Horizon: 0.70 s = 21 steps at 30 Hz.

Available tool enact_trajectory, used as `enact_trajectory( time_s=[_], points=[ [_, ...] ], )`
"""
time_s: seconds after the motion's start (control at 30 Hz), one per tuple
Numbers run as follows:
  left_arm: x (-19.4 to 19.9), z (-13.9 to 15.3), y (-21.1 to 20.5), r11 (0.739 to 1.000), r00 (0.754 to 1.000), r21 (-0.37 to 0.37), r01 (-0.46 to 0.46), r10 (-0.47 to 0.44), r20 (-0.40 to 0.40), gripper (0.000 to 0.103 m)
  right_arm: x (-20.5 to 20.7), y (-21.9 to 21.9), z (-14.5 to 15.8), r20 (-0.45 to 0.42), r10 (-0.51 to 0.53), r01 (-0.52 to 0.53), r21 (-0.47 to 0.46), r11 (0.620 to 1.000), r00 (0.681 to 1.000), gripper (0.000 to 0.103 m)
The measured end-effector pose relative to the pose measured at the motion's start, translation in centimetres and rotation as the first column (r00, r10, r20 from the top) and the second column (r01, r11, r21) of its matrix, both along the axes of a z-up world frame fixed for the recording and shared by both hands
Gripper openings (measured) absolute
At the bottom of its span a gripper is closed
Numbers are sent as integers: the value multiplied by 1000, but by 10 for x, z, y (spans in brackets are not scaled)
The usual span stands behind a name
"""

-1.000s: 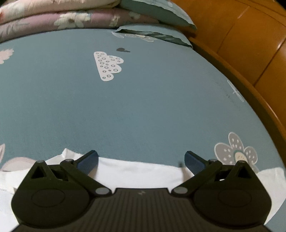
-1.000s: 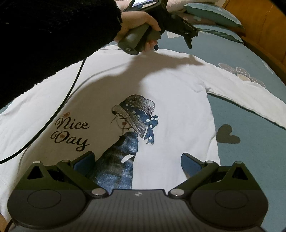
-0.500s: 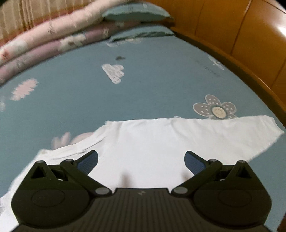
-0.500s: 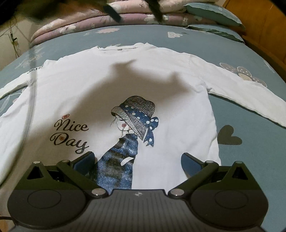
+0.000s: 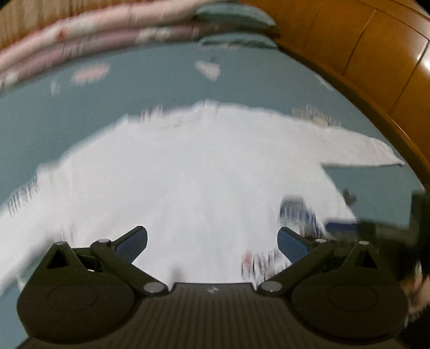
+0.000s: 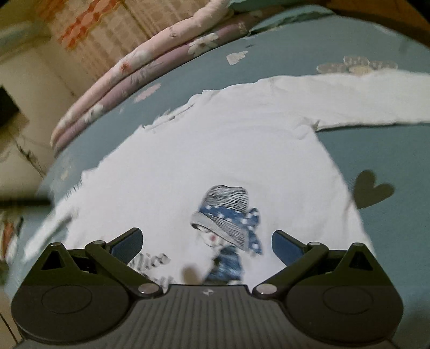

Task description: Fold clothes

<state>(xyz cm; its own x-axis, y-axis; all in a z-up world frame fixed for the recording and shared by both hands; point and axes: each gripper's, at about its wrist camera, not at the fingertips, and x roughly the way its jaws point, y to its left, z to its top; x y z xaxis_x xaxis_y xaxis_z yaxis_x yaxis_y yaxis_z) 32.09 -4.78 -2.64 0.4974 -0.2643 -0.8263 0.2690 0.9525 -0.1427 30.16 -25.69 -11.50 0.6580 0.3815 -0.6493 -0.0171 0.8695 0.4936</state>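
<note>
In the left wrist view, which is blurred, the left gripper [image 5: 212, 241] is seen at the bottom of the frame with its jaws spread wide and nothing between them. A white long-sleeved shirt [image 5: 188, 166] is spread flat on the bed [image 5: 161, 80], filling the middle of the frame just beyond and beneath the fingertips. One sleeve [image 5: 357, 150] is stretched toward the right edge. A blurred printed patch is seen just above the right fingertip. Folded quilts [image 5: 88, 35] and a pillow [image 5: 236, 16] are stacked along the top, and a wooden headboard [image 5: 362, 53] runs down the upper right.

In the right wrist view, the right gripper [image 6: 207, 244] is likewise held with jaws wide apart and empty. The shirt [image 6: 215, 150] lies flat in the centre, directly ahead of the fingers, its printed figure of a girl in a hat [image 6: 228, 212] placed between the two fingertips and slightly above them. Dark lettering [image 6: 153, 261] is partly hidden behind the left finger. The sleeve [image 6: 362, 99] reaches to the right edge in the upper right. A dark heart print [image 6: 372, 192] on the bed sheet [image 6: 389, 155] is seen right of the shirt, and the quilts [image 6: 134, 72] run diagonally through the upper left.
</note>
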Motion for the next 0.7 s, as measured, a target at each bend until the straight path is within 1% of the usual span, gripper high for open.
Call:
enact_trajectory(
  time_s=[0.1,0.23,0.33,0.47,0.57,0.67,0.7],
  points=[
    [-25,-15,25,997,997,-51,-58,55,-61,102,5,8,1,-9,-2,2,-5,1000,1000,103],
    [-59,-36,58,984,982,-113,-138,121,-146,102,9,17,3,-14,0,0,-45,999,1000,103],
    [-85,-51,83,967,963,-154,-201,167,-211,102,8,20,2,-12,8,-9,-76,997,1000,103],
    [-119,-71,116,937,928,-201,-287,220,-300,102,7,25,1,-6,21,-22,-119,993,1000,103],
    [-128,-62,118,940,933,-184,-289,232,-276,102,6,31,-1,1,37,-37,-160,986,999,103],
    [-118,-41,122,931,954,-240,-277,238,-180,102,5,38,-1,5,45,-43,-207,977,999,103],
    [-111,-36,122,922,957,-268,-278,241,-160,102,5,40,-2,7,47,-44,-224,974,999,103]
  ],
)
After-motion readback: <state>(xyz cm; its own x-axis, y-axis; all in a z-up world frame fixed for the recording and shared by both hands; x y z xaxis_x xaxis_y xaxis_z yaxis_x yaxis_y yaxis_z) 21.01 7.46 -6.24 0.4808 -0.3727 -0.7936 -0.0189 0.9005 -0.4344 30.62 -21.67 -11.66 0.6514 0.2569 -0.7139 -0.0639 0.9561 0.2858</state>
